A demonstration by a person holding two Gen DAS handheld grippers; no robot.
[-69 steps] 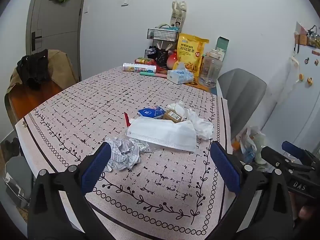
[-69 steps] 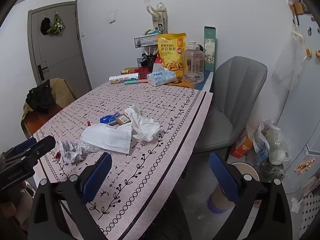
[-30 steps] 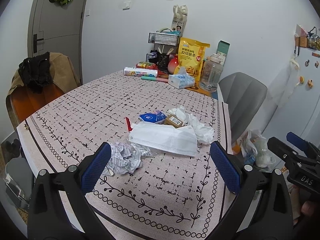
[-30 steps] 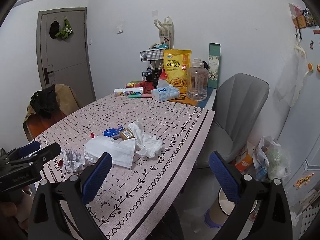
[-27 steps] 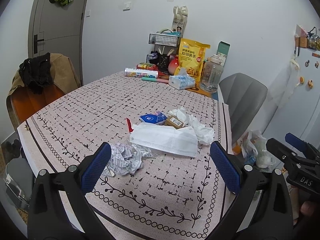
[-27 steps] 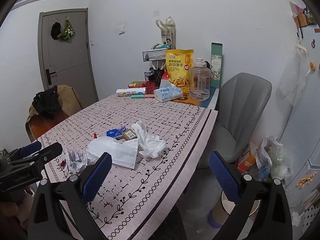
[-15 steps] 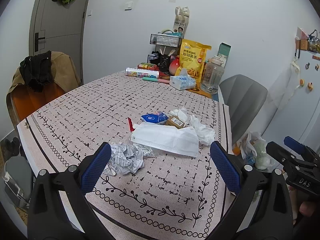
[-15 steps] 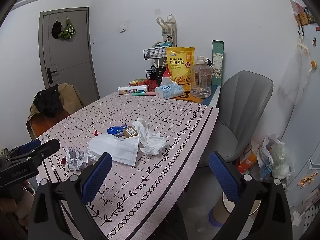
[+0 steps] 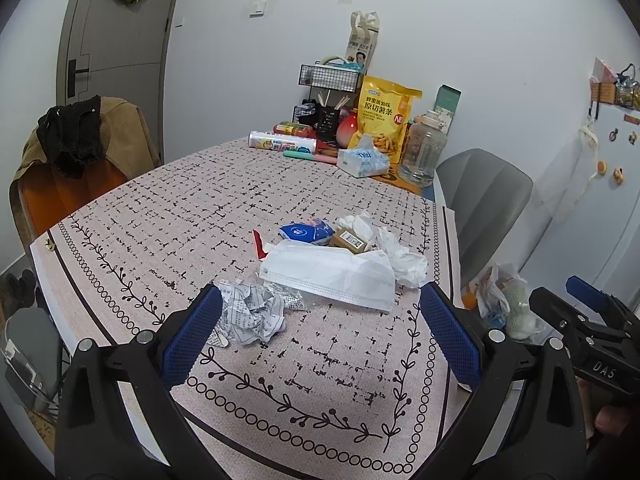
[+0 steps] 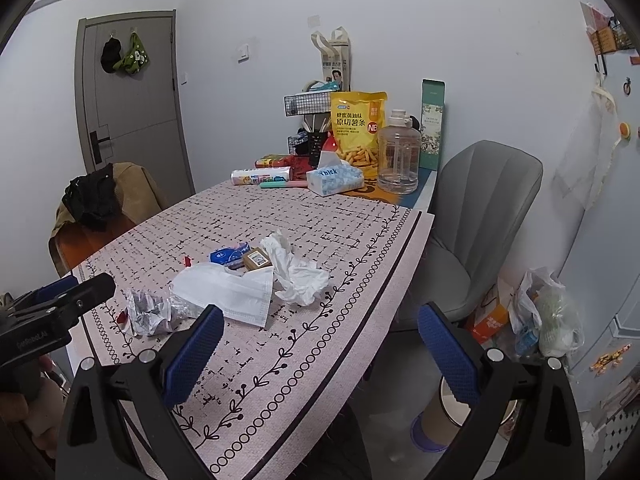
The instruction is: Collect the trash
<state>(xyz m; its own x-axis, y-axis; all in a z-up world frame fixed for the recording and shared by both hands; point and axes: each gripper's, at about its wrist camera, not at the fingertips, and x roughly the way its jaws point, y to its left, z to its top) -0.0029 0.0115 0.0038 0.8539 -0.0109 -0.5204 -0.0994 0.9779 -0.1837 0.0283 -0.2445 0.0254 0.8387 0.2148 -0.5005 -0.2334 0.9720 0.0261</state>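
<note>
Trash lies near the table's front edge: a crumpled receipt, a white face mask, a crumpled tissue, a blue wrapper, a small brown box and a red scrap. My left gripper is open and empty, just short of the receipt and mask. My right gripper is open and empty over the table's right edge; it shows at the right of the left wrist view.
A bin stands on the floor below the right gripper. A grey chair and bags of rubbish are to the right. Snack bag, water jug, tissue pack stand at the table's far end. An orange chair stands left.
Both grippers have drawn back and risen slightly, so the table and trash look a little farther off. Both stay open. Nothing on the table has moved.
</note>
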